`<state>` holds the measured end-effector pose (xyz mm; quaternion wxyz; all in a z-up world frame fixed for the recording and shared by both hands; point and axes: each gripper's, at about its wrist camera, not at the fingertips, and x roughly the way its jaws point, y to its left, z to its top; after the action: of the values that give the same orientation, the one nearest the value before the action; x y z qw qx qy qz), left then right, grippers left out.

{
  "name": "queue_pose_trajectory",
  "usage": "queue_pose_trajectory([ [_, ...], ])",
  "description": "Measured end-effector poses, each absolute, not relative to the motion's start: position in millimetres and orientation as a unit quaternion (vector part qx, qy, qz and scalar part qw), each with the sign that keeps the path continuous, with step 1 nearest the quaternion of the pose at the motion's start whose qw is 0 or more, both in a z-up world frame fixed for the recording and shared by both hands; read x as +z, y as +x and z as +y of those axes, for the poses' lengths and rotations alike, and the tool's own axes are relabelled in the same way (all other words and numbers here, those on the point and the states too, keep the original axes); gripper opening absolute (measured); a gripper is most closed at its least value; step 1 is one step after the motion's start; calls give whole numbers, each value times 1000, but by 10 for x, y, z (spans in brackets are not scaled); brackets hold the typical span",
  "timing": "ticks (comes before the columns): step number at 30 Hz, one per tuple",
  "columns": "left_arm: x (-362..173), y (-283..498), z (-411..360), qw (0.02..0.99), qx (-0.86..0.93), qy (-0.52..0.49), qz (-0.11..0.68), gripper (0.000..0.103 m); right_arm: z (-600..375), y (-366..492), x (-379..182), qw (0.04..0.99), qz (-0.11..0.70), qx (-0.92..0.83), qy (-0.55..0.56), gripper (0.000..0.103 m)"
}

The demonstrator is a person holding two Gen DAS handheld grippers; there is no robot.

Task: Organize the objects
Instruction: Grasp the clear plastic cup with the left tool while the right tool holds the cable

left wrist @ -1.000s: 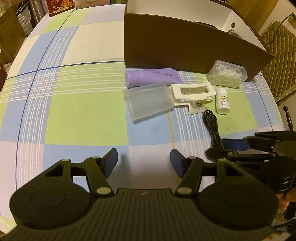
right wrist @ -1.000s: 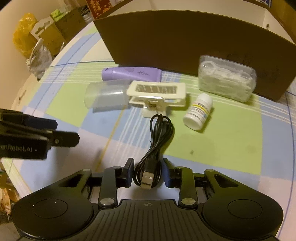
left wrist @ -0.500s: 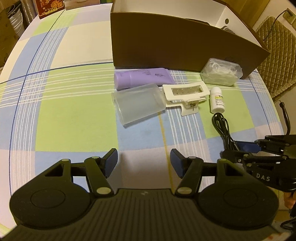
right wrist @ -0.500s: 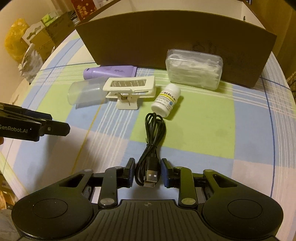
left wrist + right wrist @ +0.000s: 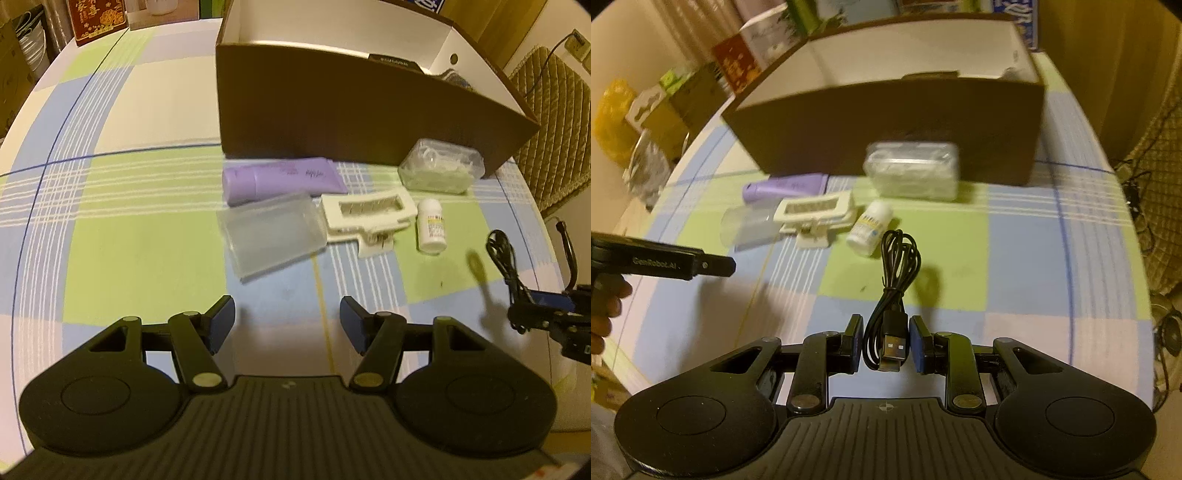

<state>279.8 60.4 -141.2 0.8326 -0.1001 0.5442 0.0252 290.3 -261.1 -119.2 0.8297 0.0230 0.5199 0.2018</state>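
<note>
Across most of both frames we see the checked tablecloth [image 5: 110,236], and at the top of each the big brown cardboard box [image 5: 351,114] stands open, its white inside showing; what lies in it is mostly hidden by the near wall, only a dark edge peeping over the rim. Just in front of the box, centre of the left wrist view, lie the purple tube [image 5: 280,179], the clear plastic container [image 5: 271,232] on its side touching the tube, the cream clip holder [image 5: 367,214] just beside it, the clear lidded box of small white pieces [image 5: 441,170] against the cardboard wall, and the small white pill bottle [image 5: 430,225] lying down. These are all blurred in the right wrist view. Our left gripper [image 5: 287,325] hovers low in its frame with fingers wide apart and nothing between them, as it was half a second ago. At the bottom centre of the right wrist view, our right gripper [image 5: 886,345] has its pads clamped on the black USB cable [image 5: 895,280], the plug end sitting between the pads and the looped part reaching up toward the pill bottle. Compared with the earlier frame the cable has come up off the cloth: it now casts a separate shadow on the green square, and the box top has come into sight. At the left edge a hand [image 5: 605,310] is cut off.
</note>
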Motion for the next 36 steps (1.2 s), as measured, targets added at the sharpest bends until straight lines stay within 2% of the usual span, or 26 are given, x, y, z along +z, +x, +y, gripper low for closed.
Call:
queue_pose_trajectory([
  [5,-1464,2975,605,838,31,-108,535,60,-2705,2979,-1149,839,512,181,42,23],
  [8,-1501,3074,596,843,39,-105,527,70,-2746,3029,-1162,842,511,169,49,24],
  [12,-1548,3158,599,845,48,-102,523,74,-2823,3061,-1166,844,509,156,60,24],
  [30,-1710,3342,699,846,41,-35,531,76,-2970,3216,-1231,845,515,126,70,24],
  [32,-1725,3365,704,847,37,-32,530,75,-2968,3224,-1231,845,515,125,70,23],
  [34,-1718,3372,703,849,30,-31,527,68,-2958,3223,-1220,845,515,126,68,23],
  [36,-1713,3371,697,850,28,-27,525,68,-2945,3220,-1210,845,514,129,67,23],
])
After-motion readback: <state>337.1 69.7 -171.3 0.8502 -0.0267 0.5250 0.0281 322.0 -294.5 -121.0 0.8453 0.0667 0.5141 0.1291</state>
